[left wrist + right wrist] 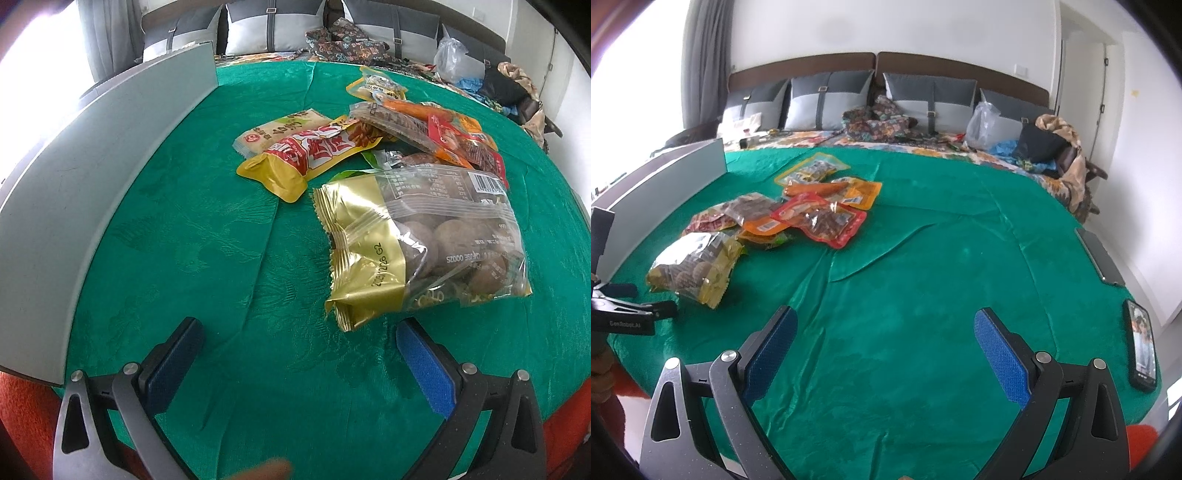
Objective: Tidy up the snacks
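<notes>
Hovering above green cloth (207, 236): left tool (295, 343), fingers spread wide, nothing between blue pads (424, 369). Right tool (884, 332) likewise spread and unloaded, over bare cloth well apart from snacks.

Snack positions:
- Gold-and-clear cookie bag (417, 243): flat on cloth, just ahead of left tool's right pad, not touching.
- Red-and-yellow packet (306, 155): beyond cookie bag, overlapping pale packet (280, 129).
- Orange and red pouches (450, 136): piled together to the right, edges overlapping.
- Yellow-edged clear pouch (376, 86): farthest back in pile.

Grey-white panel (92, 155): upright along left edge of cloth.
Two phones (1143, 350): flat near right edge of cloth, seen from right wrist.
Grey cushions (827, 99): against brown headboard beyond.
</notes>
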